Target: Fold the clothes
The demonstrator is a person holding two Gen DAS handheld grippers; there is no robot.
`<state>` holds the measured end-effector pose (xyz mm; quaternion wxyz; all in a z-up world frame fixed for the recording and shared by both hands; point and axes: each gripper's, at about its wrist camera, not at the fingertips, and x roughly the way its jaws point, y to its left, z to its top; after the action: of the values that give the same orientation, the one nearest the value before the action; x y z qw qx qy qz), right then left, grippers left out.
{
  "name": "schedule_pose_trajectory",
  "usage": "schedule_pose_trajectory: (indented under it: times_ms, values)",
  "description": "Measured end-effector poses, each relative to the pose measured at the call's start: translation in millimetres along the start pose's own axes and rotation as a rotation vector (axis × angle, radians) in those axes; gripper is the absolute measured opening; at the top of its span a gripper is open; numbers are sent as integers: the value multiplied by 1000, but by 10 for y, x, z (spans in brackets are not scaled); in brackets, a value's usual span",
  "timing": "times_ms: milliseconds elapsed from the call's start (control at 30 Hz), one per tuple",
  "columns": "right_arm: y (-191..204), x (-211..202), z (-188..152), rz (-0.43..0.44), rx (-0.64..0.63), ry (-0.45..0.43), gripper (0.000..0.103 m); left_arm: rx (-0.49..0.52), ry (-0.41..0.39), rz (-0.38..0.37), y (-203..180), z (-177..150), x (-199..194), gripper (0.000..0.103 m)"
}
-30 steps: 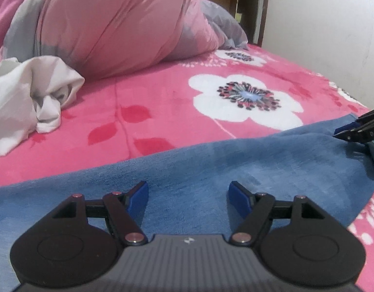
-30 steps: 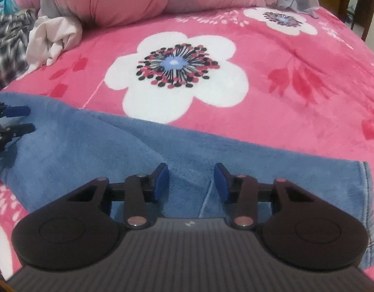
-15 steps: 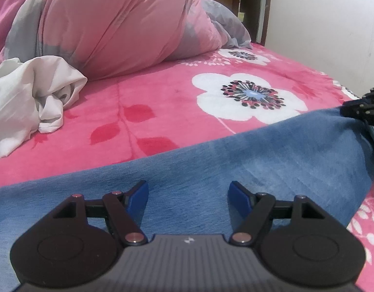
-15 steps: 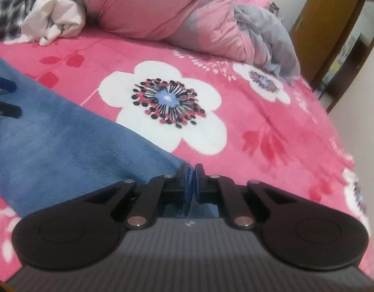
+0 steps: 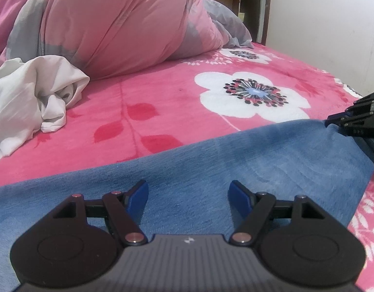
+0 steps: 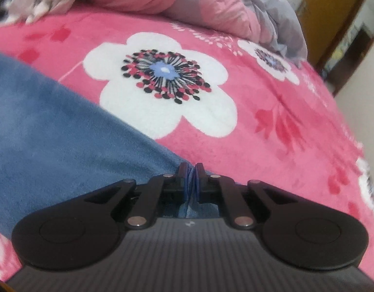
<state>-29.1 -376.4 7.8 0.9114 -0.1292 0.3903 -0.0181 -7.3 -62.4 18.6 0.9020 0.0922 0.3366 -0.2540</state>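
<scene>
A blue fleecy garment (image 5: 259, 160) lies spread across the pink flowered bedspread (image 5: 162, 102). My left gripper (image 5: 188, 189) hovers low over its middle, jaws wide apart, with only flat cloth beneath them. At the right edge of the left wrist view my right gripper (image 5: 332, 119) pinches the garment's far corner. In the right wrist view that gripper (image 6: 191, 170) is shut, a fold of the blue garment (image 6: 53, 133) squeezed between its blue pads. The cloth stretches away to the left from there.
A crumpled white garment (image 5: 33, 97) lies at the left on the bedspread. Behind it is a bulky pink and grey duvet (image 5: 114, 24). A white wall (image 5: 332, 36) and a wooden door (image 6: 332, 12) bound the bed's far right side.
My right gripper has closed on the blue garment's edge and shifted rightward, drawing the corner up and taut. The left gripper has stayed open in the same spot.
</scene>
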Motion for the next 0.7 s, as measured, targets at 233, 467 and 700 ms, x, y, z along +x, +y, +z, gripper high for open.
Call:
schedule_pose_trajectory:
  times_ms: [233, 467, 700]
  values:
    - [-799, 62, -214, 264, 618, -20, 35, -3, -9, -6, 18, -15, -2, 76]
    - [-1681, 125, -1147, 638, 1580, -123, 47, -16, 1, 5, 22, 15, -40, 77]
    - [-1602, -857, -1582, 600, 1494, -296, 48, -37, -122, 60, -26, 137, -435, 77]
